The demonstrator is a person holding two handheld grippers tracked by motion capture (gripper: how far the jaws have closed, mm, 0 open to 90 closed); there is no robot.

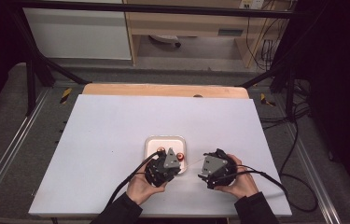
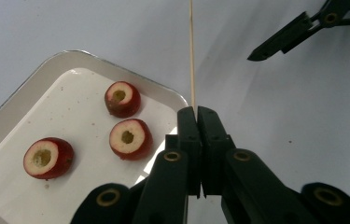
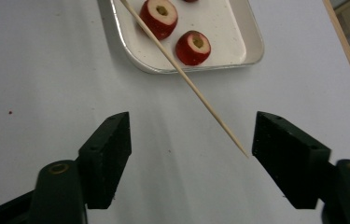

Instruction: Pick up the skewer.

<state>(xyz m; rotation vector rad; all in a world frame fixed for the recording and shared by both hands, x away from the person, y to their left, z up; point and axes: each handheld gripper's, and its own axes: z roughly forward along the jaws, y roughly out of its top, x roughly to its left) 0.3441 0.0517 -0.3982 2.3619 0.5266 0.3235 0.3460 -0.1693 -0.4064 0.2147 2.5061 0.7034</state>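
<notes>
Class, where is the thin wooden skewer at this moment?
In the left gripper view the thin wooden skewer is clamped in the left gripper, just right of the white tray; in the right gripper view its tip lies between the open right gripper's jaws.

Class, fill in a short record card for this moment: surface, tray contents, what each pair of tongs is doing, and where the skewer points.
surface: white table
tray: three cored red fruit pieces
left tongs: shut on the skewer
right tongs: open, holding nothing
skewer tip: lies between the right tongs' jaws, touching neither
</notes>
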